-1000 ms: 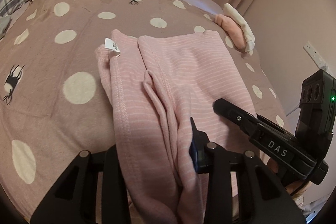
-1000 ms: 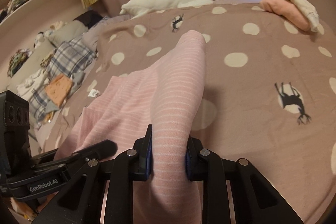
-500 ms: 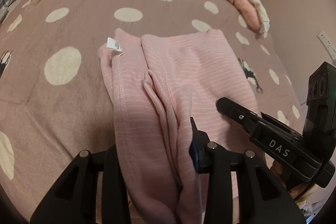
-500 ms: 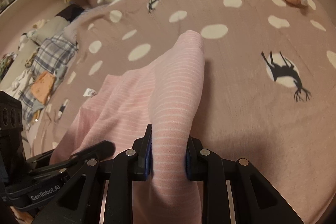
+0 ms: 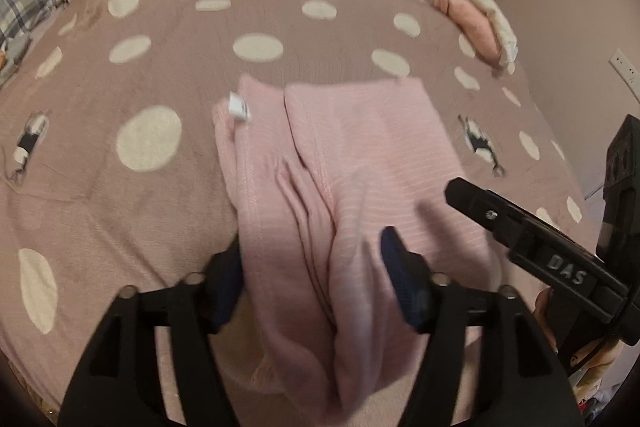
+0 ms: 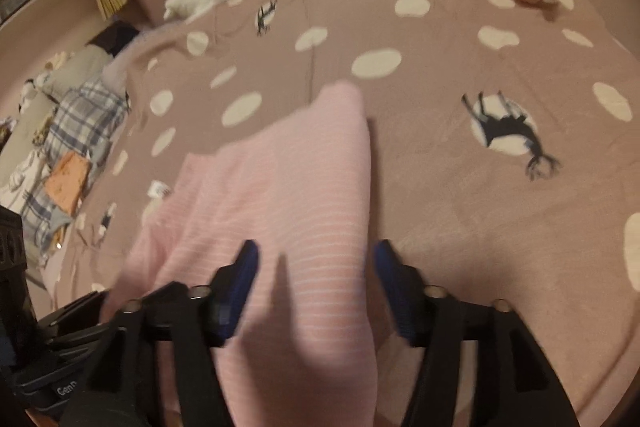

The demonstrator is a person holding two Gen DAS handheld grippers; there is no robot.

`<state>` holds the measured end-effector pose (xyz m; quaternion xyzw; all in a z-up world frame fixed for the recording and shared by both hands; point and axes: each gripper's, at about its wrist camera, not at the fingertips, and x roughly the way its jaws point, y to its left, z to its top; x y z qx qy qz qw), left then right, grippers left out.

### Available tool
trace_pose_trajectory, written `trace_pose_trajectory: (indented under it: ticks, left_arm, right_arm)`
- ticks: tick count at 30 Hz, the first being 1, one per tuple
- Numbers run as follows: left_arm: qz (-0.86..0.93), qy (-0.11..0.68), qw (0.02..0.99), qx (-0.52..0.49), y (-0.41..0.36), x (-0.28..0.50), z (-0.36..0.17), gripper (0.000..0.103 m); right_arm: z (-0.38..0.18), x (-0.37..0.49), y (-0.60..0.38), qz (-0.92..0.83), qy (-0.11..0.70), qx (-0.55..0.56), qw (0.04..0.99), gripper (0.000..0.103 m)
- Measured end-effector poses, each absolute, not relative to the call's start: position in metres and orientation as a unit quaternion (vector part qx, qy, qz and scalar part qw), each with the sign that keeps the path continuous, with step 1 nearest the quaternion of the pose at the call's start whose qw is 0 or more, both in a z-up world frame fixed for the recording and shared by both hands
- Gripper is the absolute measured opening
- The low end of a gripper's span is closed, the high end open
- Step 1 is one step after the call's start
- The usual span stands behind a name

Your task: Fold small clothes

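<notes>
Spread over the bed, the dotted blanket [image 5: 160, 211] carries the pink striped garment [image 5: 360, 155], folded near its front edge. A second ago the cloth was clamped; now the jaws of the left gripper [image 5: 308, 287] and the right gripper [image 6: 316, 287] have just been opened, and the cloth lies loose between them.

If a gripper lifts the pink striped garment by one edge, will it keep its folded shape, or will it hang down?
The pink striped garment would probably hang and unfold: it is thin knit that already drapes in soft creases between the left gripper fingers. It looks light. On the fuzzy dotted blanket, a push would likely bunch it rather than slide it.
</notes>
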<state>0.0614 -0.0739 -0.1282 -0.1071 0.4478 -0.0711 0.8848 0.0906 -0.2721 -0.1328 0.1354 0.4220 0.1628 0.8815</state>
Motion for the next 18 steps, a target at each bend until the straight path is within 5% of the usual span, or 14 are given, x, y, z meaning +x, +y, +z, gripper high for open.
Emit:
trace_pose_trajectory:
  ticks: [10,18]
  left_arm:
    - [-0.057,0.360,0.926,-0.100,-0.060,0.024,-0.076,0.100]
    - [-0.051,0.340,0.933,-0.104,-0.051,0.009,-0.061,0.102]
  right_arm:
    - [-0.087,0.056,-0.287,0.157,0.339,0.127,0.919,0.099]
    - [-0.066,0.035,-0.282,0.146,0.295,0.102,0.939,0.102]
